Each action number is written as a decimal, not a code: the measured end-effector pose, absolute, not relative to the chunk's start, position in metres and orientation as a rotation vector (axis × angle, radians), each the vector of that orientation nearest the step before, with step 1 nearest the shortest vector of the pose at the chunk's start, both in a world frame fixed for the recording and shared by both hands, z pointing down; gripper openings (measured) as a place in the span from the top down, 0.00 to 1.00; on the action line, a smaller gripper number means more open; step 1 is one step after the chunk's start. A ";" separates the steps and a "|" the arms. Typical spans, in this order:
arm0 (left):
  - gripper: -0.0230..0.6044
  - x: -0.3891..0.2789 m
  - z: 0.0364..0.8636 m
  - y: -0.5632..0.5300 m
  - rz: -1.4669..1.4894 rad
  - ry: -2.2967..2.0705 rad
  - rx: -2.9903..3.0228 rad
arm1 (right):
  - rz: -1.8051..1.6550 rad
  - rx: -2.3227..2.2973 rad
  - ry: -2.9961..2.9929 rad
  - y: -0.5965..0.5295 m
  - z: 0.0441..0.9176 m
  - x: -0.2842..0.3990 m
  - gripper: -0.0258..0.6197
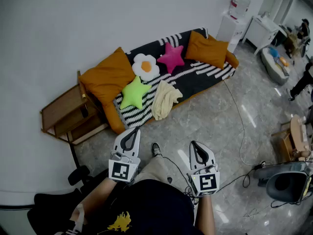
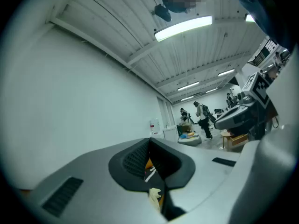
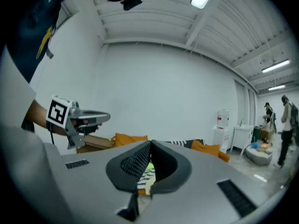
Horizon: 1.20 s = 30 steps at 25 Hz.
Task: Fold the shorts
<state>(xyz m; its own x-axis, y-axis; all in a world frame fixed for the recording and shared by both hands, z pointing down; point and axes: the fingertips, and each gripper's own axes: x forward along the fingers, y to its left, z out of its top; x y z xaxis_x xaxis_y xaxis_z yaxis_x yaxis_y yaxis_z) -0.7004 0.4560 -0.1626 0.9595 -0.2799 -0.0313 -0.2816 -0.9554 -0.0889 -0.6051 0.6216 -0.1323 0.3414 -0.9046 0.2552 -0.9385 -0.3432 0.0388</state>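
Observation:
The cream shorts (image 1: 165,99) lie crumpled on the black-and-white striped cover of the sofa (image 1: 205,75), beside a green star cushion (image 1: 134,93). Both grippers are held in front of the person's body, well short of the sofa, pointing toward it. In the head view my left gripper (image 1: 132,131) is shut with nothing in it, and my right gripper (image 1: 194,145) is likewise shut and empty. In the left gripper view the jaws of my left gripper (image 2: 149,142) meet. The right gripper view shows the same for my right gripper (image 3: 150,146), with a sliver of the shorts (image 3: 148,183) showing below the jaws.
Orange cushions (image 1: 107,77), a pink star (image 1: 172,56) and an egg cushion (image 1: 145,66) sit on the sofa. A wooden side table (image 1: 66,114) stands to its left. Cables (image 1: 240,131) trail over the marble floor toward a grey machine (image 1: 288,182). White cabinets (image 1: 261,31) and people are far right.

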 end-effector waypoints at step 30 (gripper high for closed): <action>0.57 -0.661 -0.125 0.548 -0.263 0.168 -2.957 | 0.196 2.667 -1.432 0.733 -0.150 -0.588 0.73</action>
<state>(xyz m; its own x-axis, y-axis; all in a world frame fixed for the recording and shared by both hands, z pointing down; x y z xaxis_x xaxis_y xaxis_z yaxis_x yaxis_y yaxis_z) -0.6606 0.5485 -0.1255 0.9781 -0.1265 0.1654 -0.0968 -0.9795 -0.1768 -0.5881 0.7332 -0.1505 0.5471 -0.8208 0.1643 -0.8348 -0.5495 0.0344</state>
